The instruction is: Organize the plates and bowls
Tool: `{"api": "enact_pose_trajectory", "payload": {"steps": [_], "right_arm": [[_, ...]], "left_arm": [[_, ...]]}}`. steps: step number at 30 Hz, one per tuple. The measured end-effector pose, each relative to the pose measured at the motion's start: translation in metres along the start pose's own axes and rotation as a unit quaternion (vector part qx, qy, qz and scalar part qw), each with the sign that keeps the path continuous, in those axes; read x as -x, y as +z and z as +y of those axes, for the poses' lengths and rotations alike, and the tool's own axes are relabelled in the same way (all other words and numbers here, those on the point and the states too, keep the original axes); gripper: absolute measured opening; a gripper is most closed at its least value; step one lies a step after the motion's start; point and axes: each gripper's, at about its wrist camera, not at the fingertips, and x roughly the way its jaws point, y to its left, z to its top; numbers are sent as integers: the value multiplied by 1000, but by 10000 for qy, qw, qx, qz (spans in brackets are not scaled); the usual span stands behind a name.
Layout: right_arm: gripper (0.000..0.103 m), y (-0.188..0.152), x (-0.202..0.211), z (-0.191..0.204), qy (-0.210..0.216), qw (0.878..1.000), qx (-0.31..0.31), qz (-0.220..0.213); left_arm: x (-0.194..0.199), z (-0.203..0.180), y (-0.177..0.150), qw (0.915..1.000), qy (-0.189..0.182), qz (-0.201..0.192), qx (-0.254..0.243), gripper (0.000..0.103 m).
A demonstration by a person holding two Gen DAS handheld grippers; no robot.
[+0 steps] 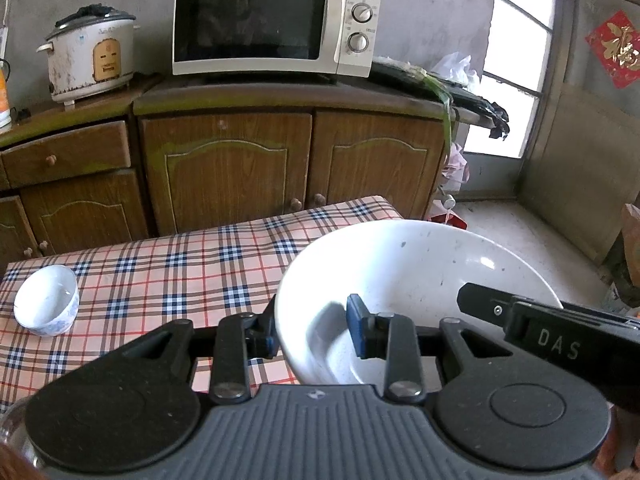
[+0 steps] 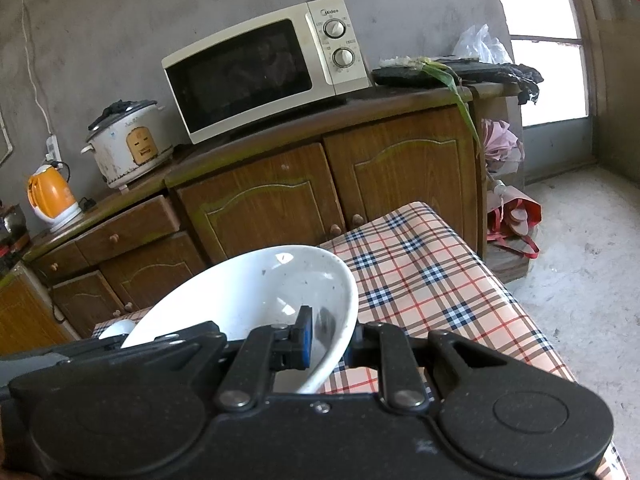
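A large white bowl (image 1: 416,280) is held above the plaid table (image 1: 180,272) by both grippers. My left gripper (image 1: 312,334) is shut on the bowl's left rim, one blue pad inside and one finger outside. My right gripper (image 2: 328,340) is shut on the bowl's right rim (image 2: 248,292); its black body also shows at the right of the left wrist view (image 1: 560,332). A small white bowl (image 1: 47,300) sits on the table's left side; its edge peeks out behind the big bowl in the right wrist view (image 2: 116,328).
A wooden cabinet (image 1: 224,160) stands behind the table with a microwave (image 1: 272,24) and rice cooker (image 1: 90,56) on top. An orange kettle (image 2: 50,196) stands at the cabinet's left end. Concrete floor (image 2: 580,248) lies to the right of the table.
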Motion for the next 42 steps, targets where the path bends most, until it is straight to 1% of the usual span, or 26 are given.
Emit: {"api": "enact_pose_trajectory", "payload": {"steps": [13, 19, 42], "right_arm": [[20, -2, 9, 3, 9, 10000, -2, -20], [20, -3, 20, 7, 10, 10000, 31, -63], [20, -7, 34, 10, 33, 9999, 59, -96]], "left_arm": [[13, -3, -5, 10000, 15, -36, -19, 32], [15, -3, -9, 10000, -14, -11, -17, 33], [33, -7, -17, 9999, 23, -115, -38, 33]]}}
